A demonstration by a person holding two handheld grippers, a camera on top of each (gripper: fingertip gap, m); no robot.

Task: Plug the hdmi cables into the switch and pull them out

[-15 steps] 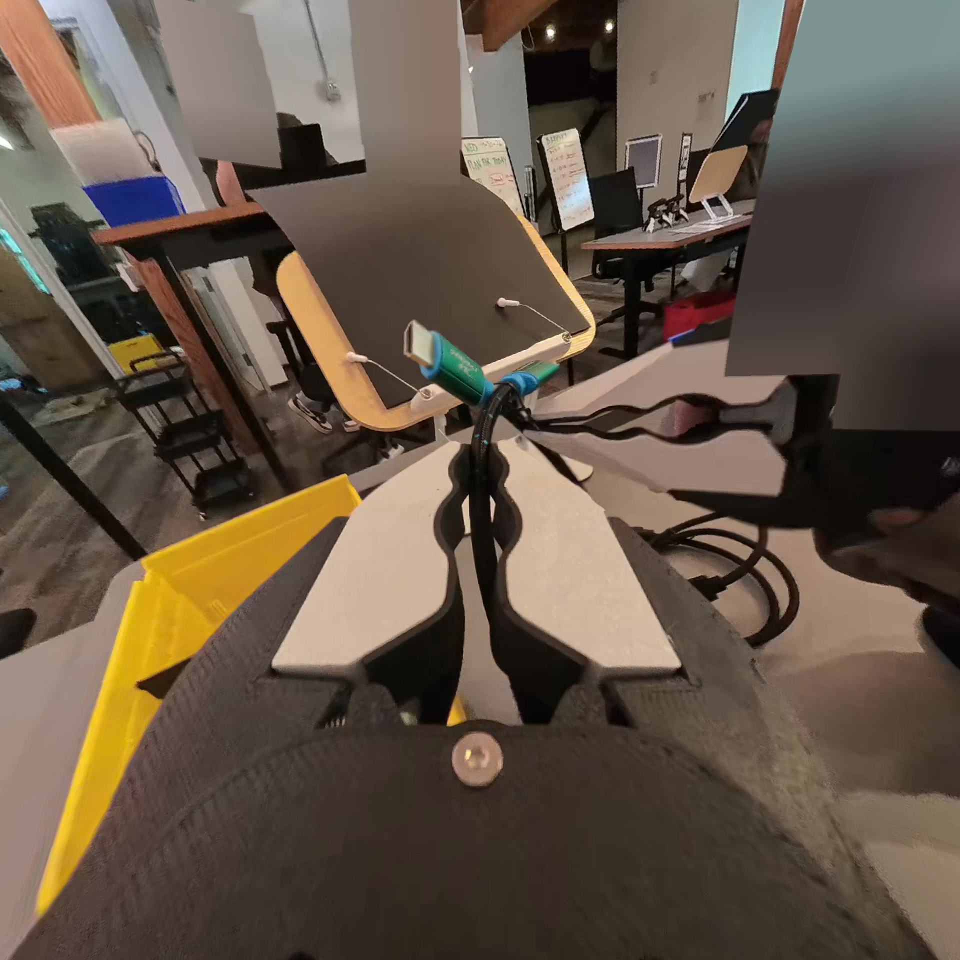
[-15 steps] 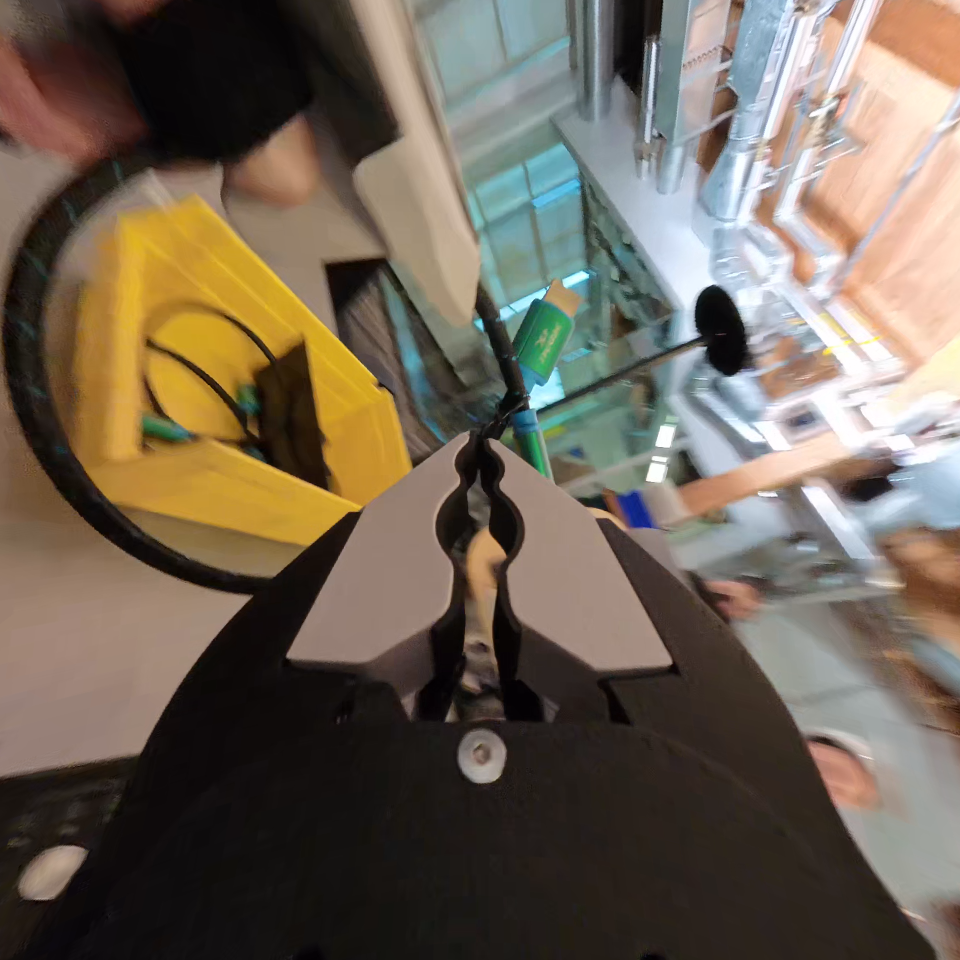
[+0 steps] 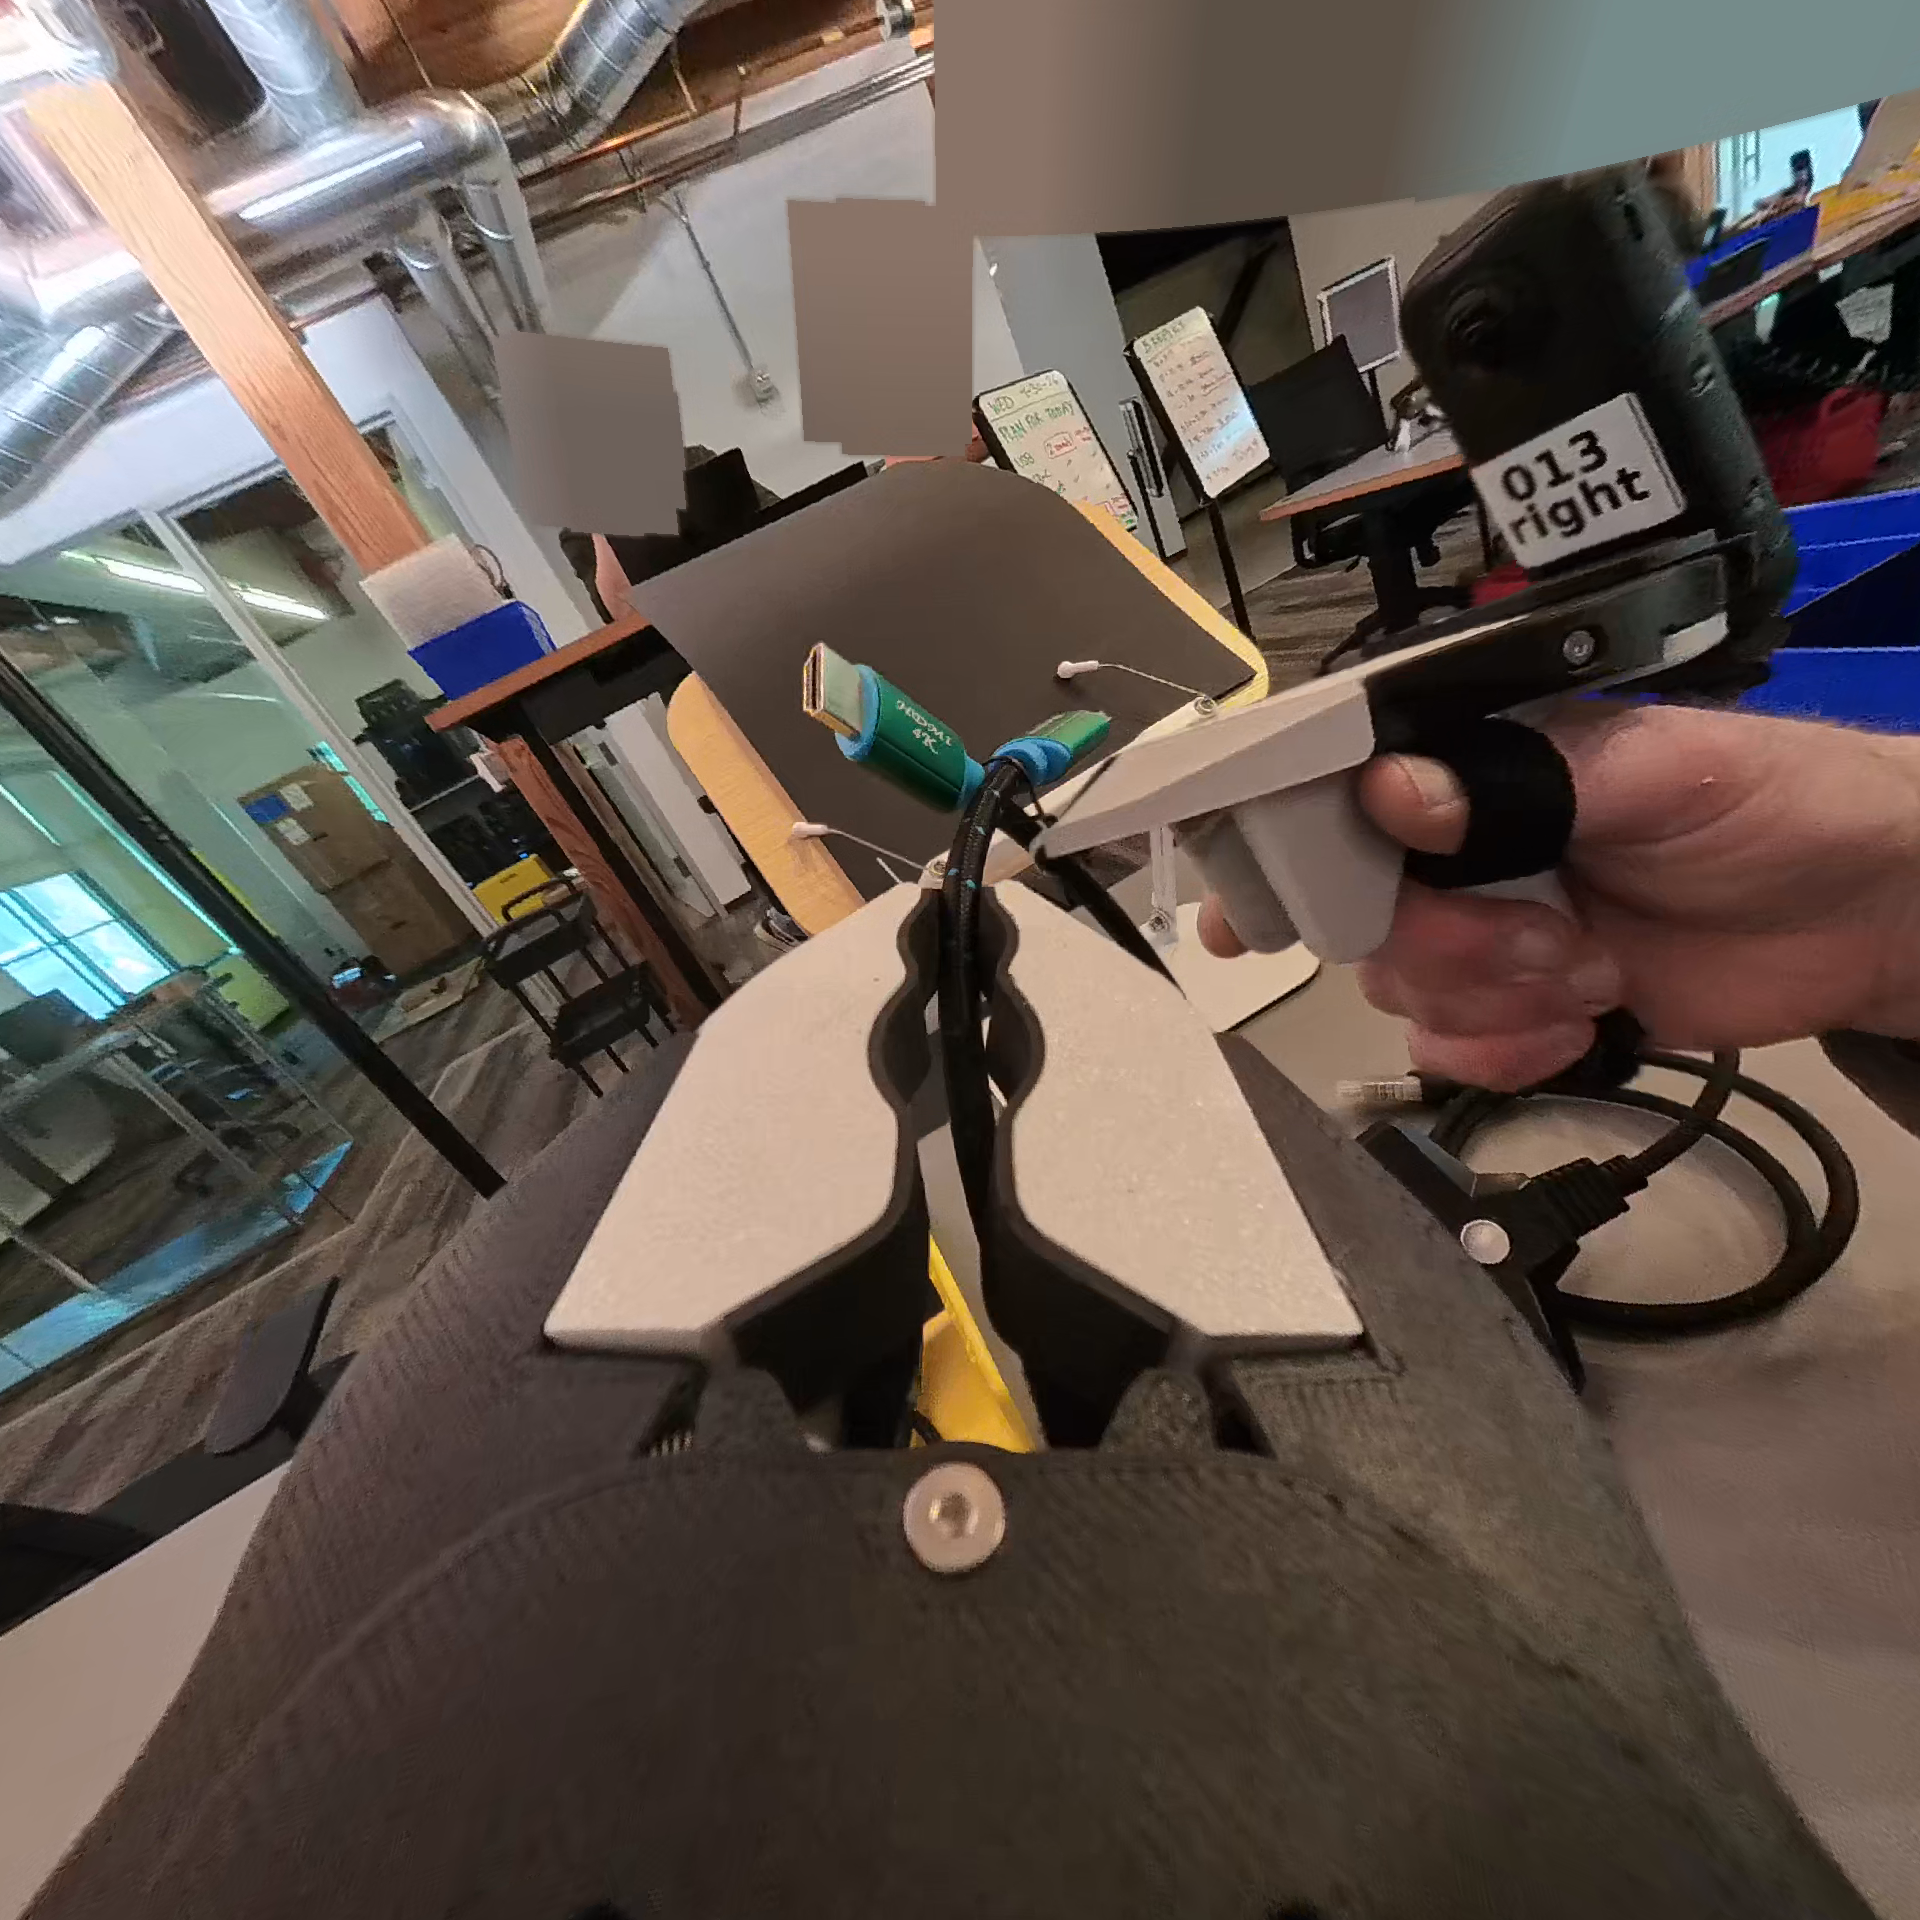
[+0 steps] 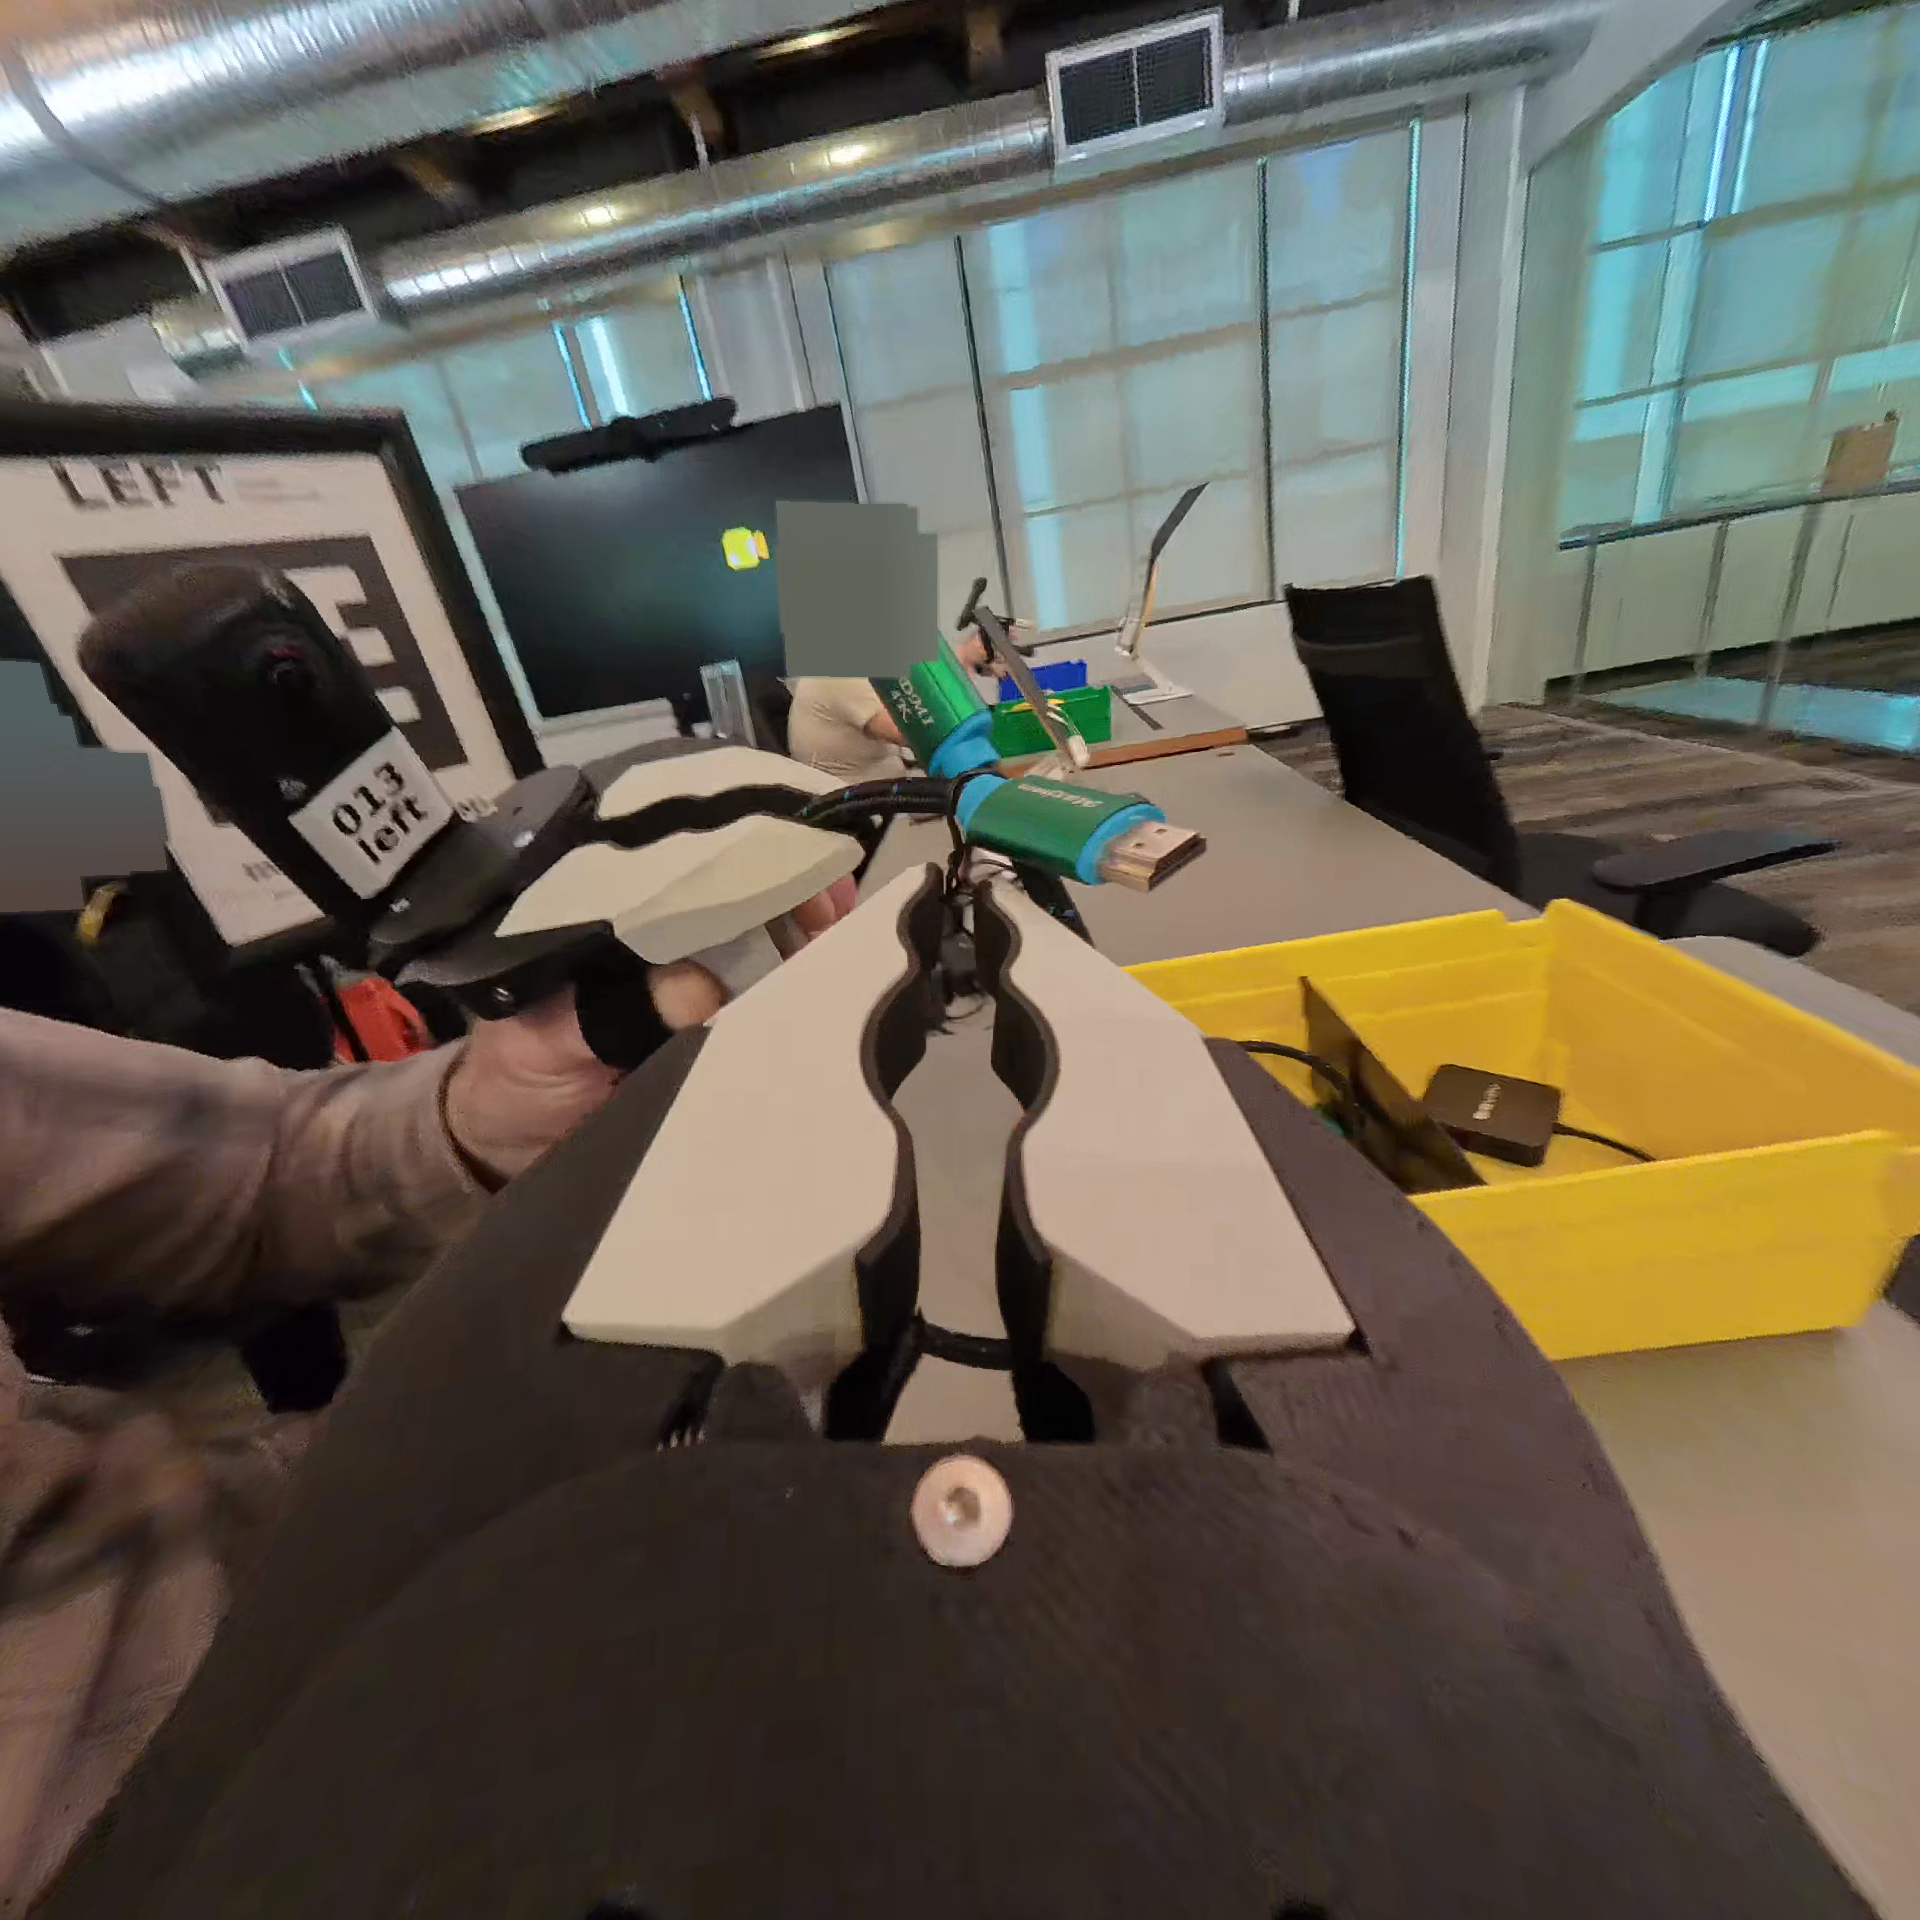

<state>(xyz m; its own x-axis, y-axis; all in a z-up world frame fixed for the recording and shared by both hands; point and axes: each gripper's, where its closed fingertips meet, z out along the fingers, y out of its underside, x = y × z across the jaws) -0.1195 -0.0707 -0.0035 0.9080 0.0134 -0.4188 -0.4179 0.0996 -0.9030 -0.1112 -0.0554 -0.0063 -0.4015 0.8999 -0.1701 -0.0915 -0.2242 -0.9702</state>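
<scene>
The left gripper (image 3: 961, 904) is clamped on a black braided HDMI cable (image 3: 961, 997), held in the air with its two green, gold-tipped plugs (image 3: 883, 722) beyond the fingertips. The right gripper (image 4: 951, 883) pinches a thin black tie (image 4: 954, 868) at that bundle. One black switch box (image 4: 1491, 1112) lies in the yellow plastic bin (image 4: 1662, 1257).

grey table (image 4: 1714, 1558) | on it: yellow bin (image 4: 1621, 1257); coiled black cable (image 3: 1704, 1226)

We've got bright, even daylight pouring through the windows (image 4: 1195, 416), ceiling ducts (image 3: 312, 208) bowing hard at the wide-angle edges, slight motion smear on the sleeve (image 4: 156, 1195), centre sharp.
</scene>
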